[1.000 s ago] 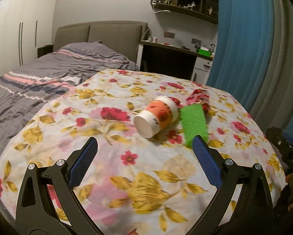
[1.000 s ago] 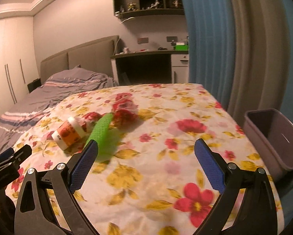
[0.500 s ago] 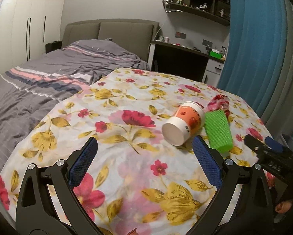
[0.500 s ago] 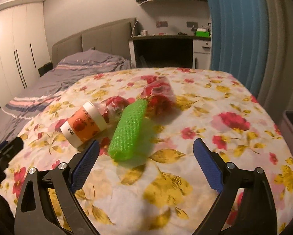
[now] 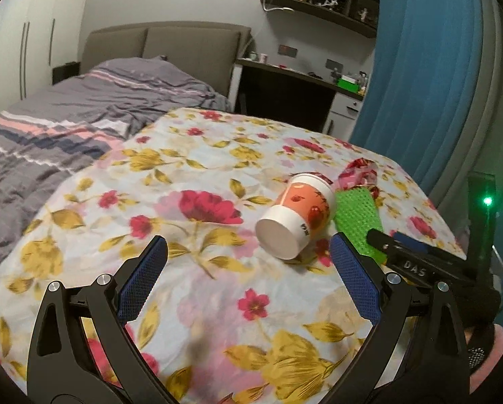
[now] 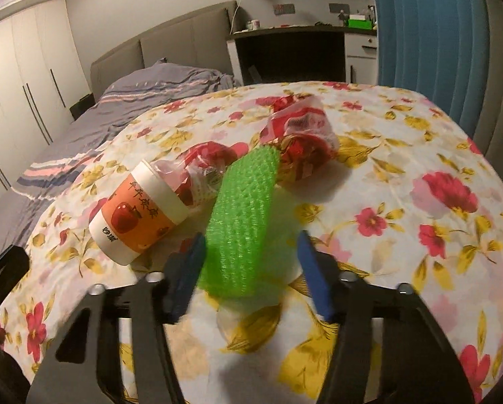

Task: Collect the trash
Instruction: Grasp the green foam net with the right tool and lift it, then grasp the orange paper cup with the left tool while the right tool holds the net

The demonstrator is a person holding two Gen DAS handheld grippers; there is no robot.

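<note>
A tipped paper cup [image 5: 295, 219] [image 6: 140, 215] with an orange apple print lies on the floral bedspread [image 5: 197, 235]. Beside it lies a green bubble-wrap roll [image 6: 243, 219] [image 5: 357, 215], with crumpled red-and-white wrappers [image 6: 298, 134] [image 5: 357, 171] just behind. My right gripper [image 6: 249, 256] straddles the near end of the green roll. Its jaws are closing, the left pad reaches the roll's side, and a gap remains at the right pad. My left gripper [image 5: 248, 262] stands open above the spread, short of the cup, with nothing between its fingers.
A grey striped duvet [image 5: 83, 124] covers the bed's left side below a padded headboard [image 5: 184, 47]. A dark desk [image 6: 292, 54] and a blue curtain [image 6: 430, 40] stand behind. White wardrobe doors [image 6: 19, 91] line the left wall.
My right gripper has moved down and forward over the green roll, and its jaws have narrowed around it. My left gripper has drifted sideways, so the cup now sits further right in its view.
</note>
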